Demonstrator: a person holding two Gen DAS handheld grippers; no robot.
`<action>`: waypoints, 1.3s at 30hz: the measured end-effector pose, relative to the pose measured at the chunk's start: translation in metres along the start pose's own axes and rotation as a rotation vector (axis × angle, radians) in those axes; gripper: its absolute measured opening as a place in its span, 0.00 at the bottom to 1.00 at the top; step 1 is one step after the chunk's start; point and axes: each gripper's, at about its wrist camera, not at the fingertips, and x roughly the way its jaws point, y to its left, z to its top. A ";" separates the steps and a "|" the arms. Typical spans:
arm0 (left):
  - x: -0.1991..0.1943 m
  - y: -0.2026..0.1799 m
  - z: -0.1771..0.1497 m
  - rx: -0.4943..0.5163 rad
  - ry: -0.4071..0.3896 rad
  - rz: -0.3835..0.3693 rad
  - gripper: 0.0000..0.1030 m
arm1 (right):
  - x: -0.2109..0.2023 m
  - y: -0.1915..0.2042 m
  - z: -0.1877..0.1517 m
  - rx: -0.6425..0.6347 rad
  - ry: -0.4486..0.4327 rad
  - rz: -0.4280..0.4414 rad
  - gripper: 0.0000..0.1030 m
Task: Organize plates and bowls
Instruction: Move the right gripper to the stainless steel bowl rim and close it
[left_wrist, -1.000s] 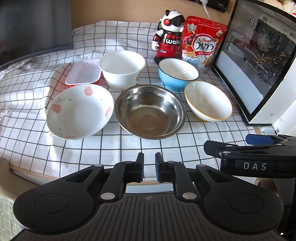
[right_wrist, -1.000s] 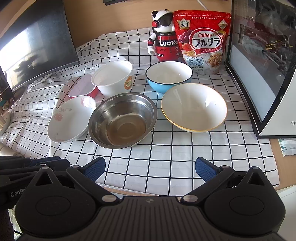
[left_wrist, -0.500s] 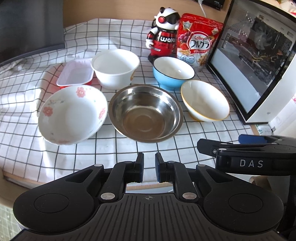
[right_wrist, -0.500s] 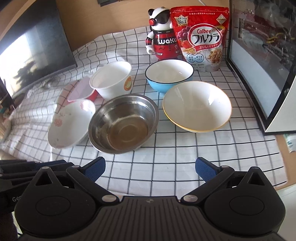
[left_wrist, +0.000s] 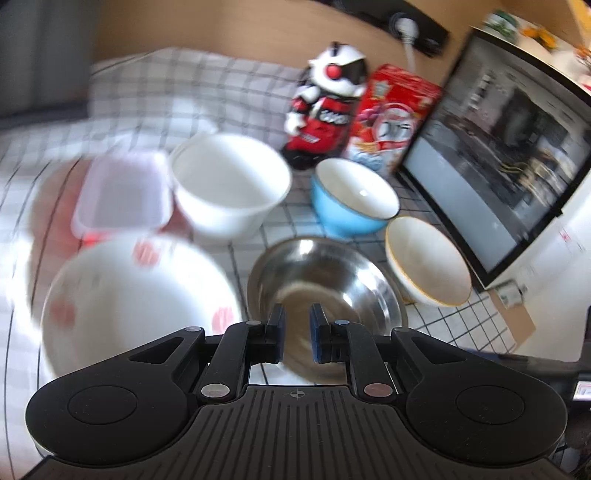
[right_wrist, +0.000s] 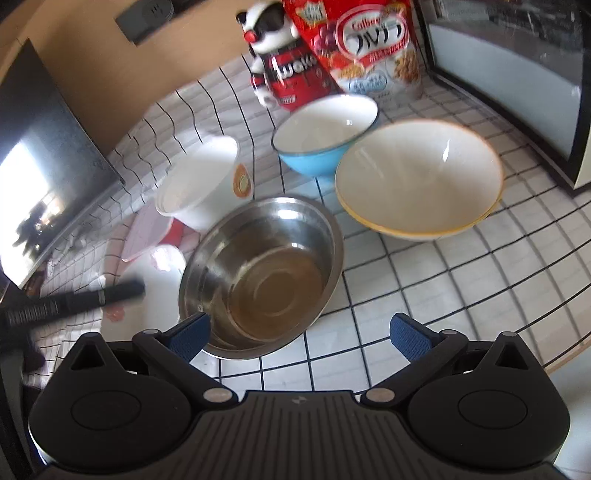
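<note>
Five bowls stand on the checked cloth: a floral bowl (left_wrist: 136, 295), a steel bowl (left_wrist: 325, 291), a deep white bowl (left_wrist: 229, 184), a blue bowl (left_wrist: 354, 199) and a yellow-rimmed bowl (left_wrist: 428, 266). My left gripper (left_wrist: 295, 325) is shut and empty, hovering at the steel bowl's near rim, beside the floral bowl. My right gripper (right_wrist: 301, 332) is open over the near edge of the steel bowl (right_wrist: 262, 269), with its left finger by the rim. The yellow-rimmed bowl (right_wrist: 417, 177) lies ahead to the right. The left gripper (right_wrist: 129, 288) shows as a dark blur above the floral bowl (right_wrist: 155, 295).
A pink-lidded container (left_wrist: 122, 192) sits behind the floral bowl. A robot toy (left_wrist: 328, 107) and a cereal bag (left_wrist: 391, 122) stand at the back. A glass-sided computer case (left_wrist: 498, 166) walls the right. A dark monitor (right_wrist: 44, 162) stands on the left, and the table edge (right_wrist: 569, 350) runs near right.
Both grippers have moved in toward the bowls. The left one went forward, its tips now at the steel bowl's rim. The right one sank and rolled, so its view tilts.
</note>
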 end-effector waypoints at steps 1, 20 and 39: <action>0.006 0.005 0.008 0.005 0.007 -0.001 0.16 | 0.004 0.003 -0.001 -0.003 0.004 -0.019 1.00; 0.116 0.022 0.058 0.076 0.241 0.045 0.22 | 0.084 -0.010 0.034 -0.012 0.127 0.020 0.86; 0.093 0.039 0.040 -0.084 0.279 0.046 0.30 | 0.071 0.029 0.045 -0.150 0.145 0.082 0.61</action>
